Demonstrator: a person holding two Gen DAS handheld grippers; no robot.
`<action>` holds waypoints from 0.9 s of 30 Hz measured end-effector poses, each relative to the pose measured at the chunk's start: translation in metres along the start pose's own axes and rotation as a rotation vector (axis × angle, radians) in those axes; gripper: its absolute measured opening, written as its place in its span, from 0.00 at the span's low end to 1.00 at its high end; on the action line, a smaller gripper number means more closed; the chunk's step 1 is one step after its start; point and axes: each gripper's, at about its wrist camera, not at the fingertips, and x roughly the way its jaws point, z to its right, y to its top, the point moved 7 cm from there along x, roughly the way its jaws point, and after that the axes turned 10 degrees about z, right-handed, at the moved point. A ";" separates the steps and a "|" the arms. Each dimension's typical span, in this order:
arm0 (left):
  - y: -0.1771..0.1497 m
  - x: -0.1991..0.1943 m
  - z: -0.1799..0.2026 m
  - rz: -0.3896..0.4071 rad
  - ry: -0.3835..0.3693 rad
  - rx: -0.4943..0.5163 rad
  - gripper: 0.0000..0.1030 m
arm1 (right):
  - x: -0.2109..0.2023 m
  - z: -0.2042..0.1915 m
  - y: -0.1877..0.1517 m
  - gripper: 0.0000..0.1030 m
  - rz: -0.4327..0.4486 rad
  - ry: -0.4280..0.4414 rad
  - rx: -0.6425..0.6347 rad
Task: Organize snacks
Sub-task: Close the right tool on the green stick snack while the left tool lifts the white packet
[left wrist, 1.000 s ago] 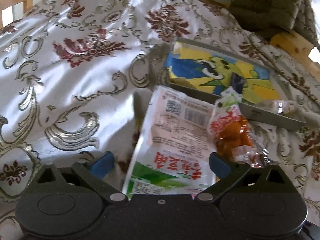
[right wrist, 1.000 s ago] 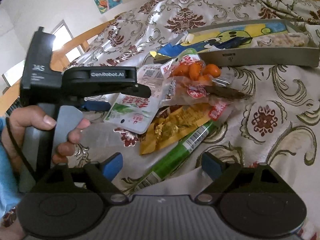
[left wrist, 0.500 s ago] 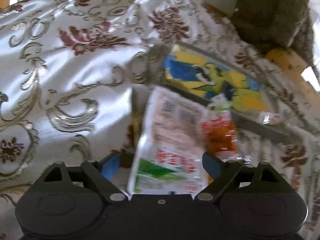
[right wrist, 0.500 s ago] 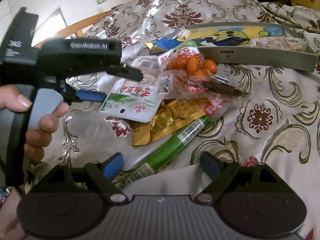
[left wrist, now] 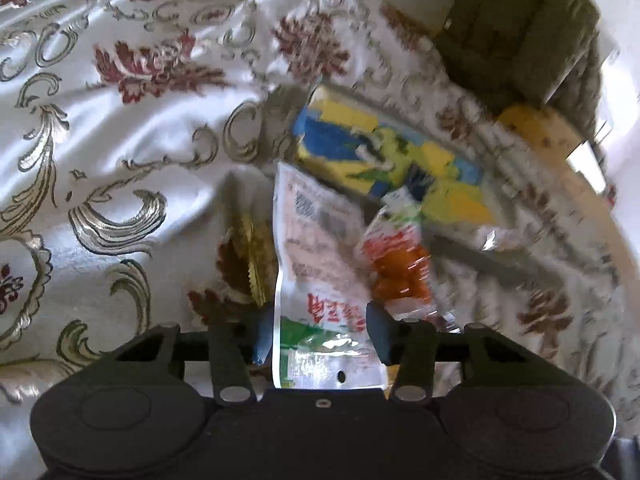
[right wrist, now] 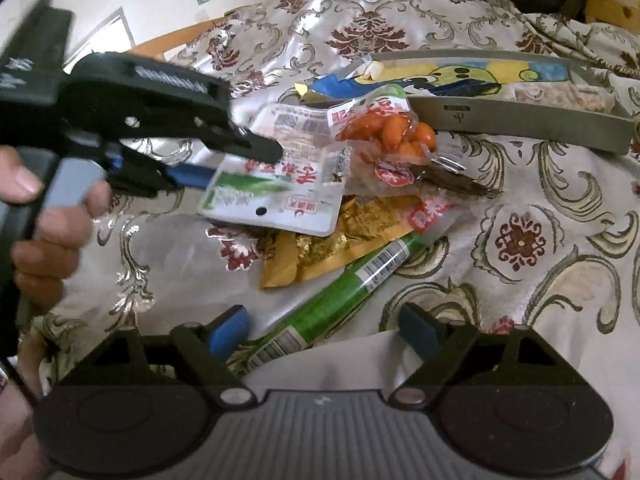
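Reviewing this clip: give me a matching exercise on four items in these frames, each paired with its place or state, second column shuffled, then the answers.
Things
1. white snack pouch with green band and red lettering
2. long green tube-shaped snack stick
3. clear packet of orange pieces
4. grey rectangular tray with cartoon print

Places or states
A. lying nearest the right gripper
B. farthest back on the patterned cloth
C. between the left gripper's fingers
D. lying in the pile just in front of the tray

Pairs: 1-C, 2-A, 3-D, 4-B
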 end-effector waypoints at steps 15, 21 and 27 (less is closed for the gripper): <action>0.000 0.010 0.035 -0.009 -0.088 0.031 0.34 | -0.002 -0.001 0.002 0.57 -0.013 0.004 0.010; 0.002 0.022 0.039 -0.010 -0.106 0.018 0.33 | 0.004 0.007 0.002 0.48 -0.023 0.057 0.104; -0.007 0.039 0.042 -0.040 -0.067 0.027 0.33 | 0.015 0.012 0.005 0.58 -0.016 0.073 0.179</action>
